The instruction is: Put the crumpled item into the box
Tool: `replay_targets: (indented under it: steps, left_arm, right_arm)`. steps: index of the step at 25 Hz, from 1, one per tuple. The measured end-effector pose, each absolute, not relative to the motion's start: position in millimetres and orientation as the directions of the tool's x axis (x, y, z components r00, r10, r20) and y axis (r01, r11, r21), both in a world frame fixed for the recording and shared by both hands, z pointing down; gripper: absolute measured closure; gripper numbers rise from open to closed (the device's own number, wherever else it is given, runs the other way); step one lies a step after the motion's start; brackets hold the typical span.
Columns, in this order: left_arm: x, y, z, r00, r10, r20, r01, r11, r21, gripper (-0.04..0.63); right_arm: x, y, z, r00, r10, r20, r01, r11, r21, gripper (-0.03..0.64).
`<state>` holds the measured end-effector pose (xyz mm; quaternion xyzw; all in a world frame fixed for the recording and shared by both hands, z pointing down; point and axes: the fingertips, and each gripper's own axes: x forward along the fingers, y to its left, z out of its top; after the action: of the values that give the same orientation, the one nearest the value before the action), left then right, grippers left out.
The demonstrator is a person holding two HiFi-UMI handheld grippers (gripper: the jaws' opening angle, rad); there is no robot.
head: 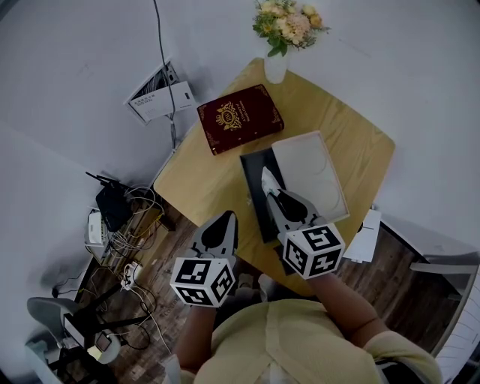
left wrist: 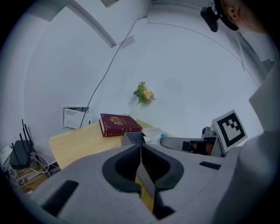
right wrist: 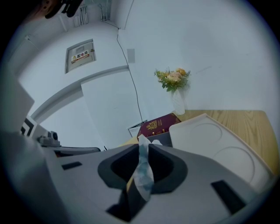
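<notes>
Crumpled tissue [right wrist: 144, 175] sits pinched between the jaws of our R gripper [right wrist: 142, 148], over the open grey box [right wrist: 161, 139] on the wooden table [right wrist: 238, 120]. It looks light, soft and tearable, so we'd hold its bunched middle. L gripper [left wrist: 141, 151] is clenched, w/ nothing in it.

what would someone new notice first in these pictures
The right gripper pinches a pale crumpled item at the dark box in the middle of the wooden table. Behind it lie a red book with gold print and, at the far edge, flowers in a white vase.
</notes>
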<state>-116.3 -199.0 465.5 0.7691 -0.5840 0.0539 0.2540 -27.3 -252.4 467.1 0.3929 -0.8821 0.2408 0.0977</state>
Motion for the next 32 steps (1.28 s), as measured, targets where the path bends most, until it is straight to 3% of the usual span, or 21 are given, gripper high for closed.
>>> replay_targets:
  steps: [8, 11, 16, 26, 32]
  left_arm:
    - [-111.4, -206.2, 467.5, 0.328, -0.865, 0.379, -0.922, -0.206, 0.328, 0.569]
    - [-111.4, -208.3, 467.5, 0.33, -0.864, 0.379, -0.922, -0.208, 0.328, 0.569]
    - [-112.4, -208.7, 465.5, 0.333, -0.865, 0.375, -0.921, -0.213, 0.325, 0.569]
    - [-111.0, -203.7, 462.8, 0.352, -0.86, 0.369, -0.916, -0.235, 0.327, 0.569]
    - [-112.0, -199.6, 458.3, 0.364, -0.861, 0.355, -0.911, -0.248, 0.33, 0.569]
  right_arm:
    - [-32.6, -256.5, 478.2, -0.664, -0.625, 0.41, -0.746, 0.592, -0.305, 0.546]
    - [-36.4, -253.9, 482.5, -0.673, -0.602, 0.43, -0.736, 0.607, -0.301, 0.464]
    - [-39.5, -248.0, 475.6, -0.696, -0.593, 0.405, -0.714, 0.63, -0.305, 0.445]
    - [-32.3, -238.7, 460.5, -0.705, -0.616, 0.353, -0.71, 0.618, -0.338, 0.449]
    - [-25.9, -231.5, 456.4, -0.679, -0.646, 0.349, -0.734, 0.602, -0.316, 0.548]
